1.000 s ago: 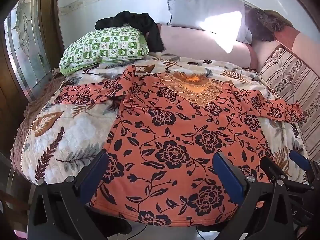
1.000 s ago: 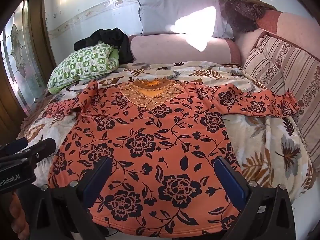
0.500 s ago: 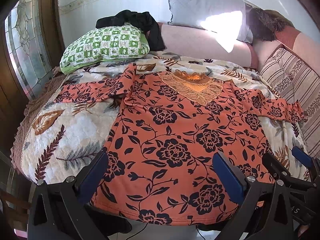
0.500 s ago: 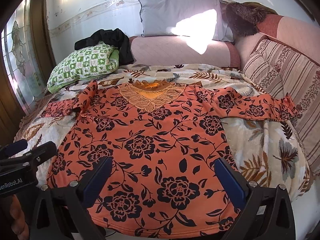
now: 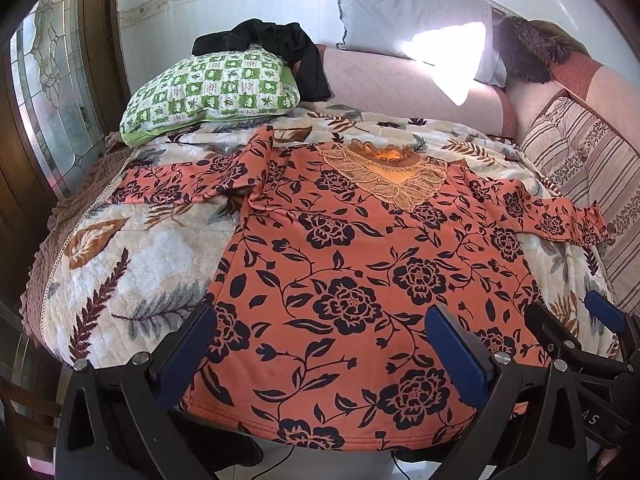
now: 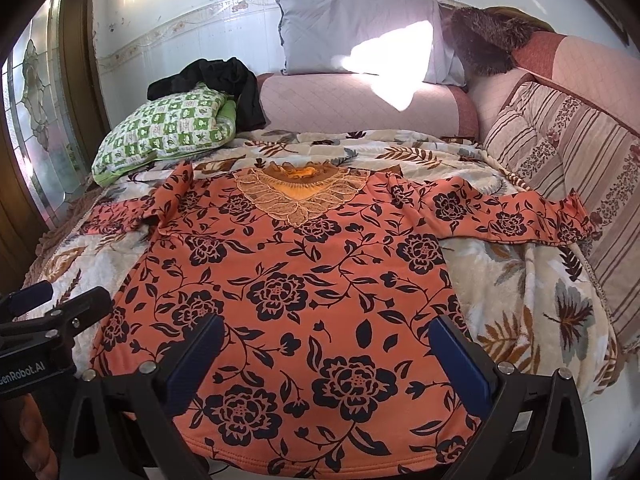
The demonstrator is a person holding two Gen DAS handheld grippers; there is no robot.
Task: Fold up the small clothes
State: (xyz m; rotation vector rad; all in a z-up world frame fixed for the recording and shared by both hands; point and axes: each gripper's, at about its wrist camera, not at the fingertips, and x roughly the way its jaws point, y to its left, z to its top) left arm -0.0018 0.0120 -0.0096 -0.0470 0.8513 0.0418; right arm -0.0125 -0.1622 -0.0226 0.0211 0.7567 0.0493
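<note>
An orange blouse with a black flower print (image 5: pixel 360 264) lies spread flat, face up, on the bed, with its lace neckline (image 5: pixel 396 176) far from me and its hem at the near edge. Both sleeves are stretched out to the sides. It also shows in the right wrist view (image 6: pixel 304 280). My left gripper (image 5: pixel 320 344) is open and empty, just above the hem's left part. My right gripper (image 6: pixel 324 356) is open and empty above the hem's right part. The right gripper also shows in the left wrist view (image 5: pixel 576 332), and the left gripper in the right wrist view (image 6: pixel 52 308).
The bed carries a leaf-print quilt (image 5: pixel 132 264). A green checked pillow (image 5: pixel 212 88) with a black garment (image 5: pixel 276 44) on it lies at the back left. A grey pillow (image 5: pixel 408 20) and pink bolster (image 5: pixel 404 88) stand at the back; striped cushions (image 6: pixel 568 176) line the right. A glass door (image 5: pixel 48 100) is at left.
Both grippers have drifted slightly back and up, so the views show a little more of the wall. The blouse has not moved.
</note>
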